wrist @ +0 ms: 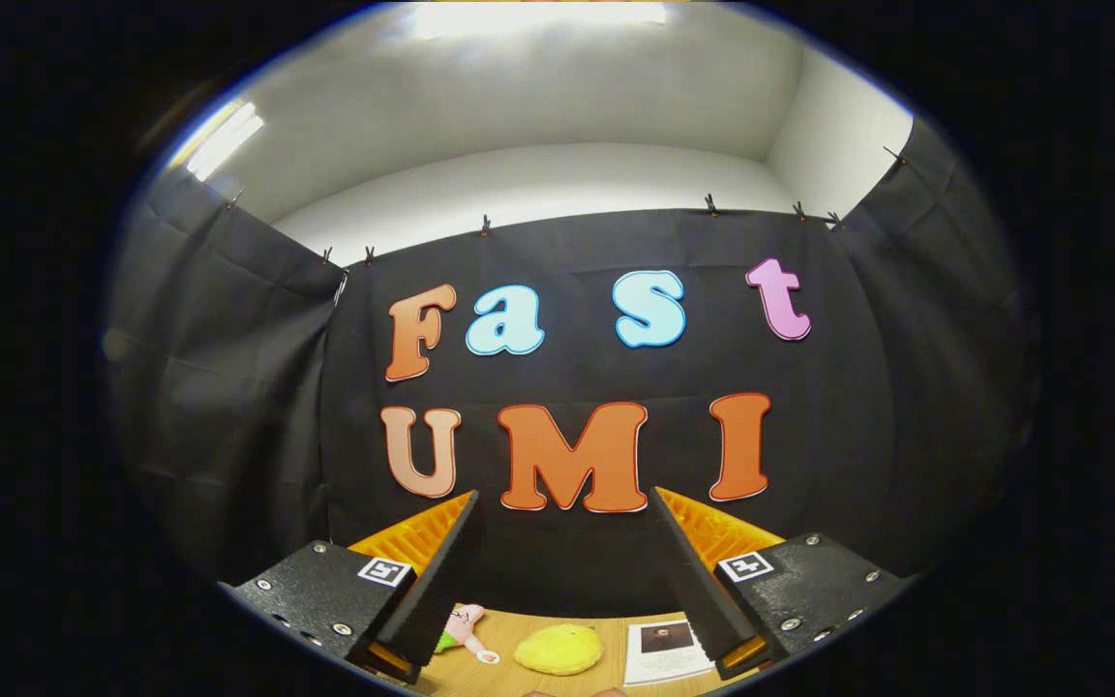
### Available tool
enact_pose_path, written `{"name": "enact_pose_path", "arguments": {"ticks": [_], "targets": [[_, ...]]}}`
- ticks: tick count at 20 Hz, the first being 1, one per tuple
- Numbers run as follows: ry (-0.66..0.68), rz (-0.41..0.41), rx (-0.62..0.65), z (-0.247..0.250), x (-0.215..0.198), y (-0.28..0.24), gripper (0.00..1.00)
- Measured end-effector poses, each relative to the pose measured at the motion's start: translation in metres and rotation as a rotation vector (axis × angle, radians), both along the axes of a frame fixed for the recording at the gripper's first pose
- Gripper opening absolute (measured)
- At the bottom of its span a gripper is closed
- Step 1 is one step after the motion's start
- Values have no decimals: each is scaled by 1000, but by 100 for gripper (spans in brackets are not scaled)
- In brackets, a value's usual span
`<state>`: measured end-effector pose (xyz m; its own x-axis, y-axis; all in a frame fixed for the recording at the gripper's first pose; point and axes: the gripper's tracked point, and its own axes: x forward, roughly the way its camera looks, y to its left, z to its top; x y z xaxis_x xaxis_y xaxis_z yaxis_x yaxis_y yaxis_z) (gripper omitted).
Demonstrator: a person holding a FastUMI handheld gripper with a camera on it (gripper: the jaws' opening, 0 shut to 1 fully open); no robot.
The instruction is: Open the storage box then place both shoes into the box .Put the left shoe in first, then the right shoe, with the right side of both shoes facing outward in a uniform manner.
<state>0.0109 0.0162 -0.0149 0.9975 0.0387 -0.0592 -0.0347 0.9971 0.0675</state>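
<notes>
Wooden table [519,629] edge with a yellow plush toy [557,649] is lying below while the gripper [562,508], fingers spread and empty, is aiming at the wall; box-opening looks unstarted, so tilting down comes next.

Gripper [562,503] jaws wide apart, empty, above yellow plush [558,649], perhaps lemon-shaped.

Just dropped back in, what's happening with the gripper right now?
The hand-held gripper is raised and looking at the booth's black cloth wall, its fingers spread apart with nothing between them. Below the fingers lies a wooden table carrying a yellow plush toy, a small pink plush toy and a printed card. Nothing is being handled; the task's work looks not yet begun.
</notes>
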Motion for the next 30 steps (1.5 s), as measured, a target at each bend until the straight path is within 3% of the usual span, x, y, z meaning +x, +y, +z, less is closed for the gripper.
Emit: {"name": "enact_pose_path", "arguments": {"ticks": [3,6,9,18,21,25,30], "targets": [[50,11,21,-19,-6,2,99],[139,83,110,-49,-17,22,99],[314,207,234,-98,-38,58,99],[785,397,407,-229,-116,144,97],[918,436,477,-260,-143,166,97],[1086,448,680,-291,-170,196,97],[1193,462,733,-335,-191,216,97]]}}
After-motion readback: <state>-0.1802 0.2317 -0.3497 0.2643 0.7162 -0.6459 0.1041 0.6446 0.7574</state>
